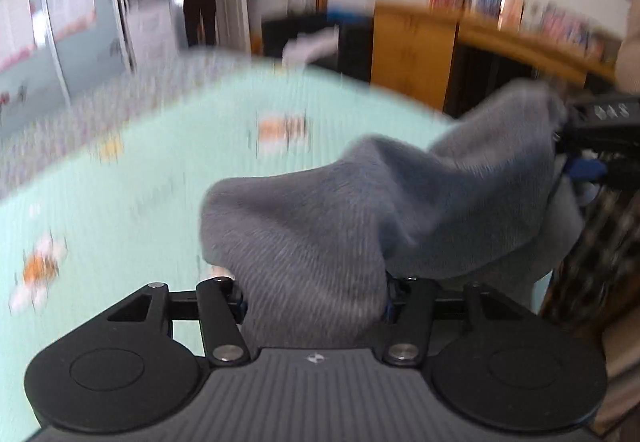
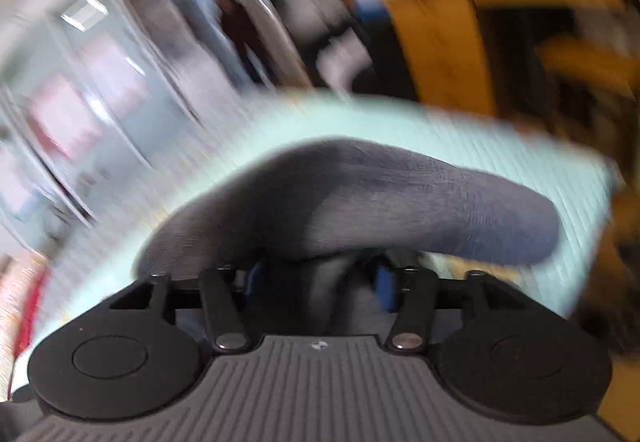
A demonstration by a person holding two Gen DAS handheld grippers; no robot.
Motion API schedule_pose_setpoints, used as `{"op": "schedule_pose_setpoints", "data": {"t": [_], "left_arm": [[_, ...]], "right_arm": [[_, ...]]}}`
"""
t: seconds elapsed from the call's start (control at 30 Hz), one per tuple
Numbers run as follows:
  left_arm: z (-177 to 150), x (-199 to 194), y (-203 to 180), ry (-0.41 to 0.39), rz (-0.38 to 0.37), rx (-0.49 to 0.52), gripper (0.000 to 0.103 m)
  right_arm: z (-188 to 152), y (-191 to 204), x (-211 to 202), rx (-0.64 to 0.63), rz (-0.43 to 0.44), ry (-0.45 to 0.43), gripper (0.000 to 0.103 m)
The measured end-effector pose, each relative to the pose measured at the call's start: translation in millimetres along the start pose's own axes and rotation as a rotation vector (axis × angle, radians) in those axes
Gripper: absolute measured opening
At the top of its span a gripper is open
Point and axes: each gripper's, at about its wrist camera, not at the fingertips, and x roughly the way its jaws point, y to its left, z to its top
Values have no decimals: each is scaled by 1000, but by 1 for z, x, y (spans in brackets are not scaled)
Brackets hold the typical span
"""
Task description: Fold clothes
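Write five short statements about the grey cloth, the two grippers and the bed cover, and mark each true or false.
1. The grey knitted cloth is gripped by the left gripper. True.
2. The right gripper is open and empty. False: it is shut on the same cloth.
3. The cloth lies flat and folded. False: it hangs bunched between both grippers.
4. The mint-green bed cover bears orange motifs. True.
5. The cloth is red. False: it is grey.
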Motion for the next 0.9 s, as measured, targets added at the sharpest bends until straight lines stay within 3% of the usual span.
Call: {"op": "schedule_pose_setpoints", "data": {"t": [0.07,0.23,0.33,0.4,0.5,0.67,0.9], "left_arm": [[-10,4,5,11,-3,17,62],[2,-10,-4,-76,11,50,62],[14,-38,-11,-168,-33,35,67],[23,-57,-14,-229,-54,45,79],[30,-77,-20,-287,-21,66,81],[23,-76,-28,-248,19,76,82],[6,-71,-36,-206,5,88,82]], "right_arm": [[-14,-20,6,36,-21,53,56],[-40,-46,-30,49,17,-13,68],[-43,-36,-46,9,26,-35,69],[-39,-28,-55,-15,47,-69,72],[-41,-10,-64,-44,62,-102,77],[-48,6,-58,-38,-19,-67,77],[-68,15,-54,-64,-89,-33,77]]}}
